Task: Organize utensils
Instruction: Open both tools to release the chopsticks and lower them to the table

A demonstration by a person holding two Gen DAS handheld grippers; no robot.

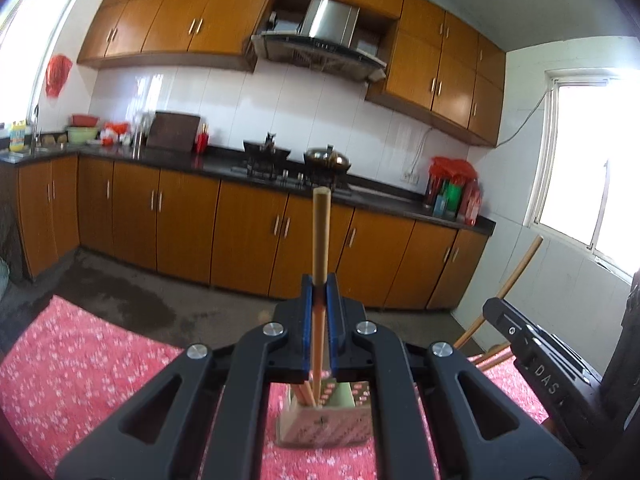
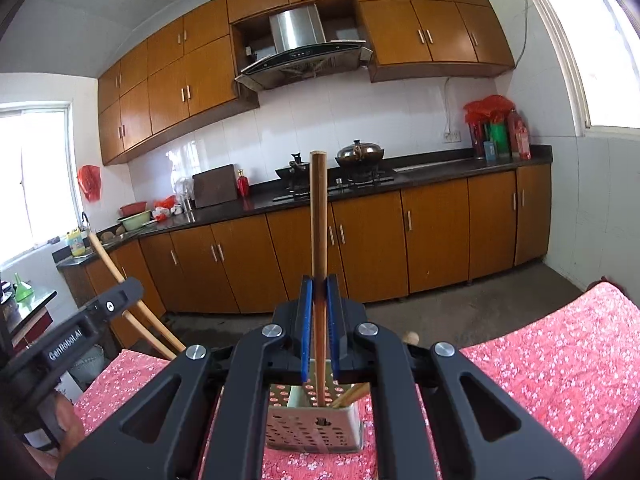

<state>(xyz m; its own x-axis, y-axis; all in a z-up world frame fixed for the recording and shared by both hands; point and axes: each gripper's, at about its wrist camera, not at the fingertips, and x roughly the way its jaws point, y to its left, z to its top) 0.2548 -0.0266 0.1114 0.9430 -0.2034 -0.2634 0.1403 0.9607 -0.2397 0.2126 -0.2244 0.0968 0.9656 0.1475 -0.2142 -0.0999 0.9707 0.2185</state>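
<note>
My left gripper (image 1: pixel 319 286) is shut on a wooden chopstick (image 1: pixel 321 232) that stands upright, its lower end inside a perforated metal utensil holder (image 1: pixel 320 426) on the red floral tablecloth. My right gripper (image 2: pixel 319 286) is shut on another wooden chopstick (image 2: pixel 319 216), also upright with its lower end in the same holder (image 2: pixel 314 426). More chopsticks lean inside the holder (image 2: pixel 352 396). The right gripper's body shows at the right of the left wrist view (image 1: pixel 536 356); the left gripper's body shows at the left of the right wrist view (image 2: pixel 80 328).
The table carries a red floral cloth (image 1: pixel 80 368). Beyond it are a grey floor, brown lower cabinets (image 1: pixel 248 236), and a dark counter with a stove and pots (image 1: pixel 316 160). Windows are on both sides.
</note>
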